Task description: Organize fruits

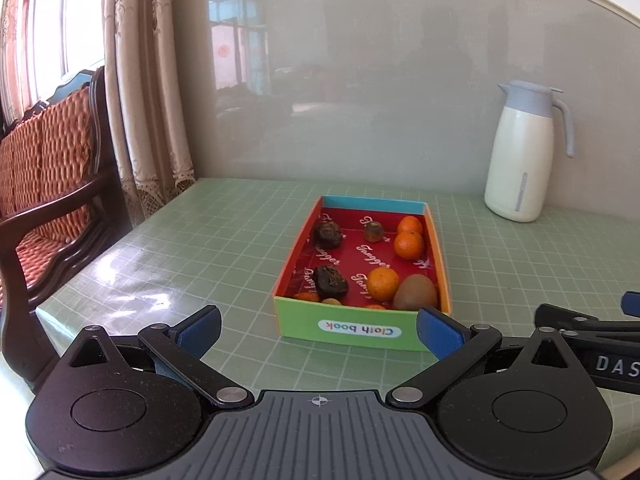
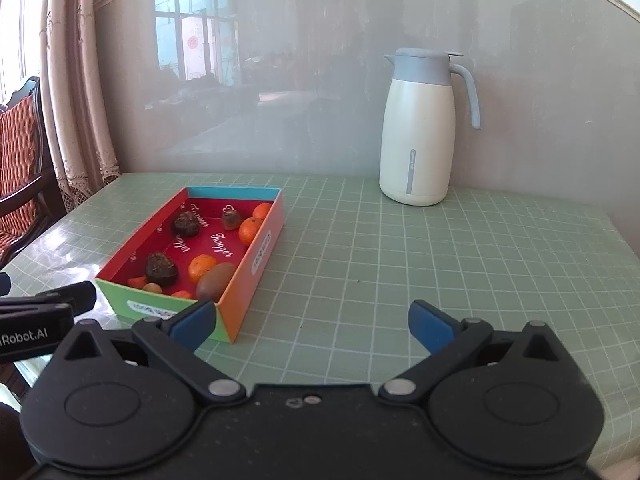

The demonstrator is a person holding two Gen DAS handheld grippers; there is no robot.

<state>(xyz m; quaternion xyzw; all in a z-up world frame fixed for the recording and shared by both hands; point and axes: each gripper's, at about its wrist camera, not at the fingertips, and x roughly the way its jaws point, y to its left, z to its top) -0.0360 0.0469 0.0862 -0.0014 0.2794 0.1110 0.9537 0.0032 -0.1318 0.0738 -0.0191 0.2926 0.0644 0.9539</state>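
**A:** Where are the fruits?

**B:** In the shallow cardboard box (image 1: 362, 322), centre of the left view: small oranges (image 1: 408, 245), a kiwi (image 1: 414, 293) and dark wrinkled fruits (image 1: 329, 280).

**A:** And the grippers?

**B:** The left gripper (image 1: 318, 330) and right gripper (image 2: 310, 326) have their jaws wide apart and hold nothing; both are short of the box.

**A:** How would the fruit handle?

**B:** Probably light, round, apt to roll. The kiwi likely bruises; grip it gently across its middle.
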